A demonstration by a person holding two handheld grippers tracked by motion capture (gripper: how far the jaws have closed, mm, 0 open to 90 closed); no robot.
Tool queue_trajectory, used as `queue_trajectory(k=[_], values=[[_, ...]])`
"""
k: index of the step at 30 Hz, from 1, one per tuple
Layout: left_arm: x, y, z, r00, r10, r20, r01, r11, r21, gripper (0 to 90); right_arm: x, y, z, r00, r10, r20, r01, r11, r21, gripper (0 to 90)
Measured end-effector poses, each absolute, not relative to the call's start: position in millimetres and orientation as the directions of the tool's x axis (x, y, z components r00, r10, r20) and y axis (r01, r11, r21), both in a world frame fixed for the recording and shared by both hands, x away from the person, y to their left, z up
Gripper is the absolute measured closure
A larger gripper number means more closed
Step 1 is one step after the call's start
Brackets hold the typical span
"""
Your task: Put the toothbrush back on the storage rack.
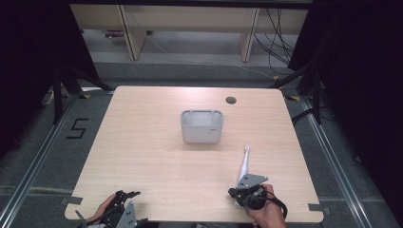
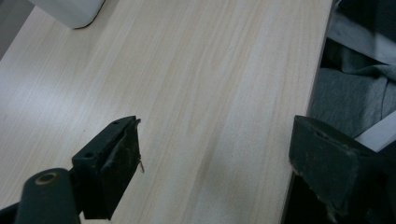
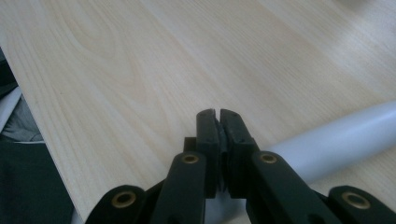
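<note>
A long white brush-like stick (image 1: 244, 161) lies on the wooden table (image 1: 142, 142), right of centre, running toward a grey-white bin (image 1: 202, 127) in the middle. My right gripper (image 1: 231, 192) sits at the stick's near end, by the table's front edge. In the right gripper view its jaws (image 3: 217, 114) are shut together with nothing between the tips, and the white handle (image 3: 336, 135) passes beside and under them. My left gripper (image 1: 141, 206) is at the front left corner, open wide (image 2: 215, 149) over bare wood. The bin's corner (image 2: 70, 9) shows far off.
A round cable hole (image 1: 231, 99) is at the table's back right. Beyond the table stand wooden furniture legs (image 1: 133, 33) and loose cables (image 1: 278, 42). Grey cloth (image 2: 355, 93) lies past the table's front edge.
</note>
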State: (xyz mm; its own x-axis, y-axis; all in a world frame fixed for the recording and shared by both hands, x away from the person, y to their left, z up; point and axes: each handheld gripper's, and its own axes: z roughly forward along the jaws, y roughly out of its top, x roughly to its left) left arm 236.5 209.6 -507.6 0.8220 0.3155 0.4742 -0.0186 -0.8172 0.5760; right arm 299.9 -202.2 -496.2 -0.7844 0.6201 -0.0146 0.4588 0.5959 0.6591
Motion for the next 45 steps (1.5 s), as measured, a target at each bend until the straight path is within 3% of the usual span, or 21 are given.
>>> queue_trajectory(k=[45], values=[[235.7,209.9,-505.9,0.830,0.307,0.466,-0.018,-0.820,0.572,16.0,299.2,-240.7,-494.1,-0.747,0.665,0.003,0.523,0.584,0.621,86.6]])
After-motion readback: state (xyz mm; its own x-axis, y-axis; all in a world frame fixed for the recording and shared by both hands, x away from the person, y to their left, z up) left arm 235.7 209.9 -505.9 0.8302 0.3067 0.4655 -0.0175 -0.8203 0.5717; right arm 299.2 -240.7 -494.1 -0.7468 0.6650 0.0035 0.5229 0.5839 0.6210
